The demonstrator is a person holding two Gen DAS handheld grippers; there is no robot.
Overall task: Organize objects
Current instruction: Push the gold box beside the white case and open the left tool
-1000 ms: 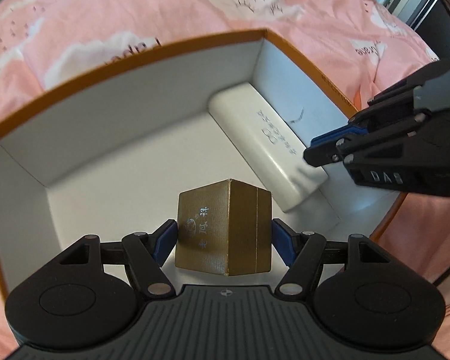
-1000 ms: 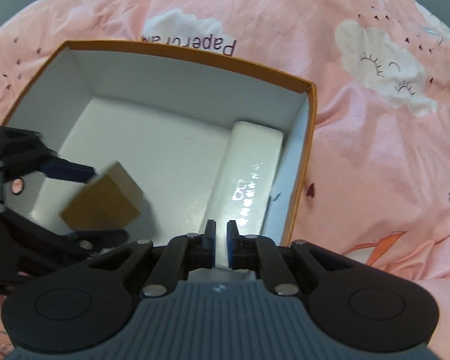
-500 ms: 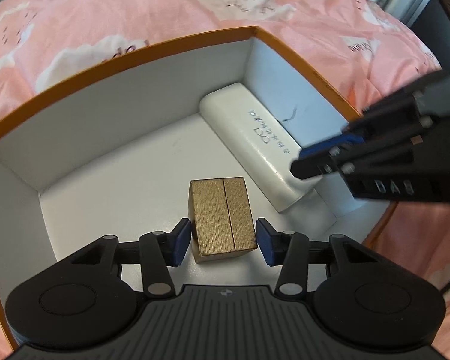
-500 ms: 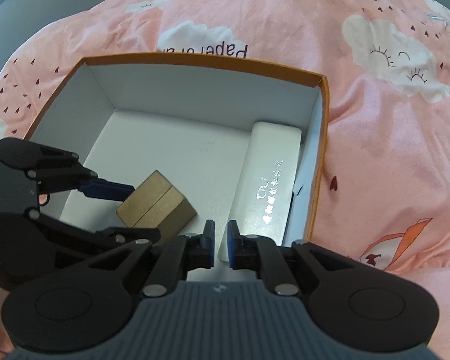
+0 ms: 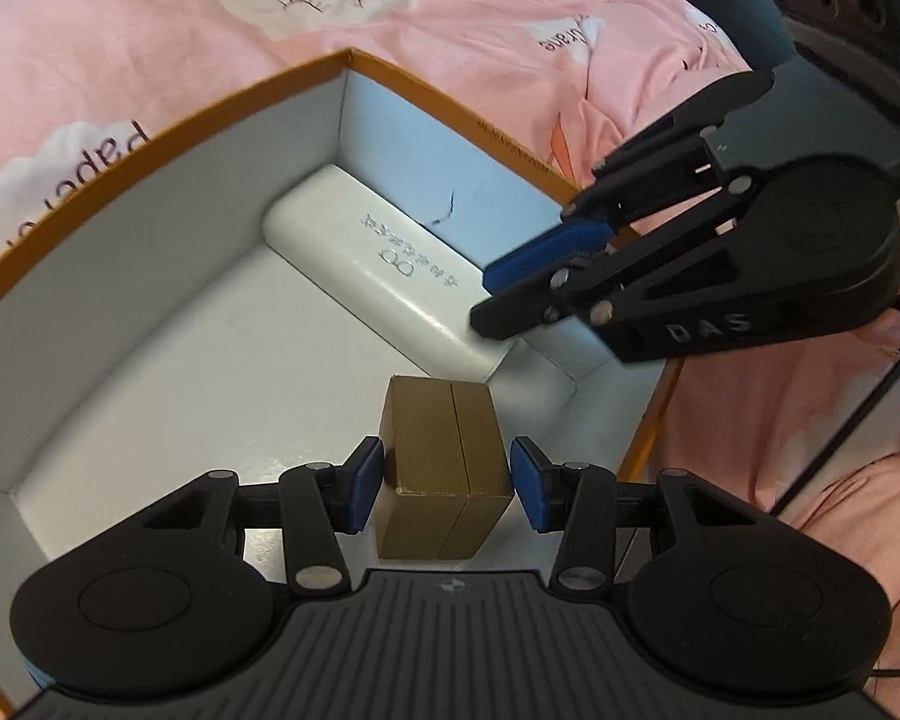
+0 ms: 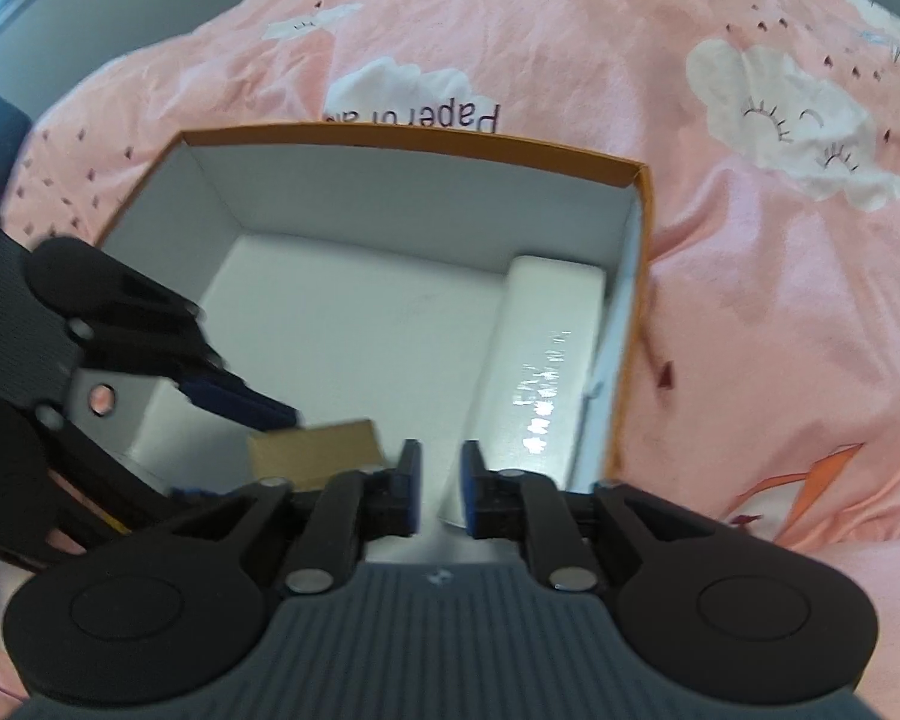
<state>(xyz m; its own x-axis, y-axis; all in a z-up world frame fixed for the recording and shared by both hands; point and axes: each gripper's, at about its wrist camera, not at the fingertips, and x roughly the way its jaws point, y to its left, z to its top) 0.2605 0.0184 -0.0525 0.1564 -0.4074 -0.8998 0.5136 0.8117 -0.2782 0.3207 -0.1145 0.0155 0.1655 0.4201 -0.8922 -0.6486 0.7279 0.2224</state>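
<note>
Steeply tilted — left claw [image 5: 447, 489] straddles gold box [image 5: 441, 474].

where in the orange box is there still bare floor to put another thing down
The box floor is bare from the far wall to the left wall, left of the white case. It is crowded in the near right corner, where the gold box sits between the left gripper's pads and the right gripper, jaws opening, hovers over the case.

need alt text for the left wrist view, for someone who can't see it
The left tongs straddle a small gold box on the floor of an open white box with an orange rim, blue pads close beside its sides. A long white case lies along the far wall, with the right tongs above its near end. Pink cloud-print bedding surrounds the box.
</note>
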